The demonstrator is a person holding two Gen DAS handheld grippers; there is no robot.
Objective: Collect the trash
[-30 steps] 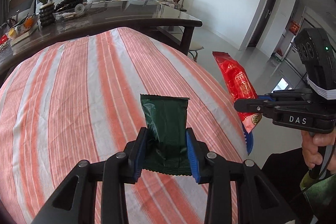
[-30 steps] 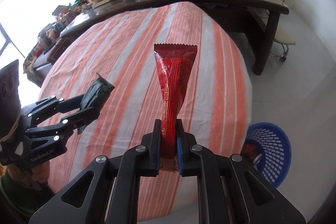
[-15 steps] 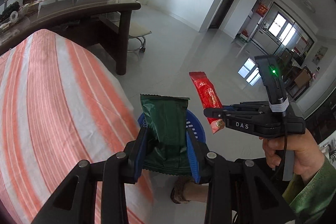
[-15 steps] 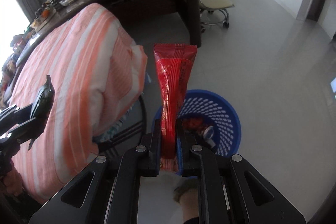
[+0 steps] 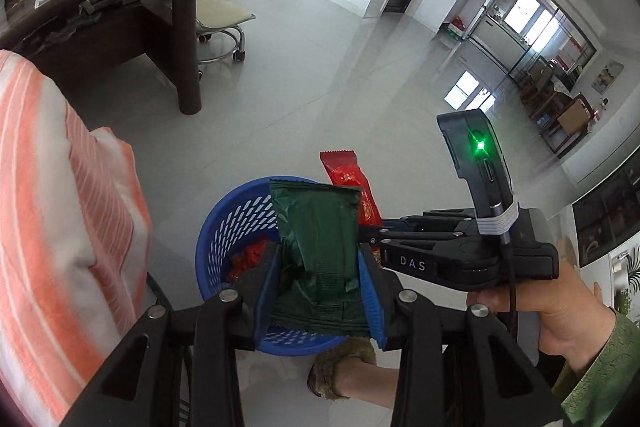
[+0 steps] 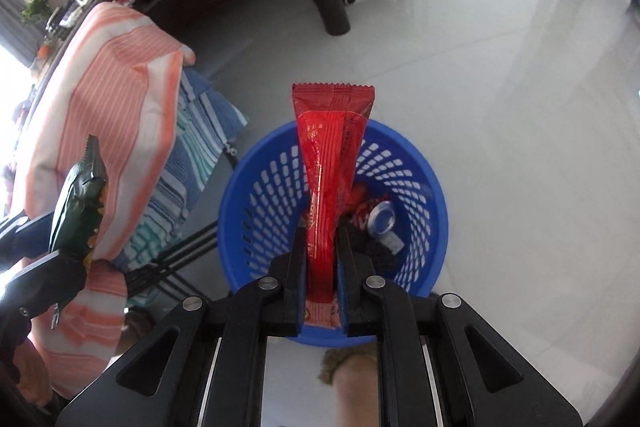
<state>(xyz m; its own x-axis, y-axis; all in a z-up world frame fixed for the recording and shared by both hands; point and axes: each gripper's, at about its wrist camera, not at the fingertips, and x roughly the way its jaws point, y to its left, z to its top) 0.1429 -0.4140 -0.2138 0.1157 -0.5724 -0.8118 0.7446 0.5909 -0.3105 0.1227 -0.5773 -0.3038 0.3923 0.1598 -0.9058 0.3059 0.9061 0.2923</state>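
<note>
Above the perforated blue plastic basket (image 6: 424, 187), the right gripper (image 6: 322, 291) has its fingers clamped on a long, glossy red wrapper (image 6: 332, 155). Beside it, the left gripper (image 5: 318, 291) pinches a crinkled dark-green foil packet (image 5: 320, 227), near the striped orange cloth (image 5: 48, 207).

The red wrapper (image 6: 330, 163) pinched in the right claw (image 6: 323, 291) is looking like glossy, crinkled foil. The green wrapper (image 5: 320, 243) in the left claw (image 5: 318, 291) is gleaming duller. Beneath both, the blue basket (image 6: 424, 171) is showing smooth perforated plastic on polished floor tiles (image 6: 500, 67); beside it, matt striped cloth (image 6: 120, 99) is draping.
</note>
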